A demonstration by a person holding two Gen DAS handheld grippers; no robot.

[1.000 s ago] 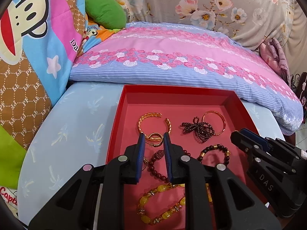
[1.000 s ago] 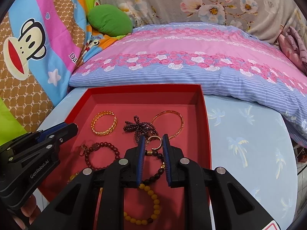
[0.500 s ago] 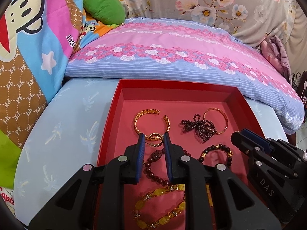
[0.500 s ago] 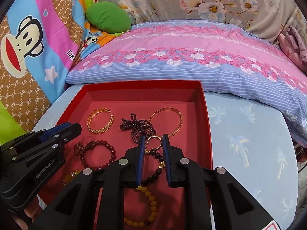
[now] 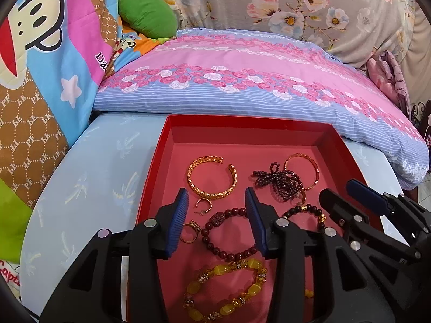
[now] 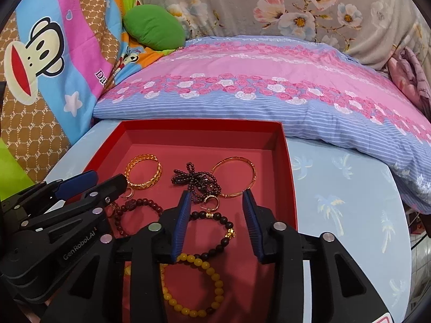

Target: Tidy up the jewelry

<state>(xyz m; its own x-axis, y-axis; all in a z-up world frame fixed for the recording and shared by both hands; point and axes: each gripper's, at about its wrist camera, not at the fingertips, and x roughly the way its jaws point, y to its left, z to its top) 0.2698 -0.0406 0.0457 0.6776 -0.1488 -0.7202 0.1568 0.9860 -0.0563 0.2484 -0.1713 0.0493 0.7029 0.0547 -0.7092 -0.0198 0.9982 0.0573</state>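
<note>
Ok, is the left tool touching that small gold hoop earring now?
Apart. In the left wrist view the left tool is open and the earring lies on the tray floor, red showing around it.

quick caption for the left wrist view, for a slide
Open left gripper hovers over a red tray of bracelets and rings, a small gold hoop earring lying between its fingers.

Background as I see it, referenced to the pink-and-blue pillow (image 5: pixel 242 86).

Ahead of me the pillow lies along the far edge of a pale blue table (image 5: pixel 89 188). Behind the pillow hangs grey floral fabric (image 5: pixel 296 13). Left of it stands a cartoon monkey blanket (image 5: pixel 40 53), with a green cushion (image 5: pixel 146 17) between.
</note>
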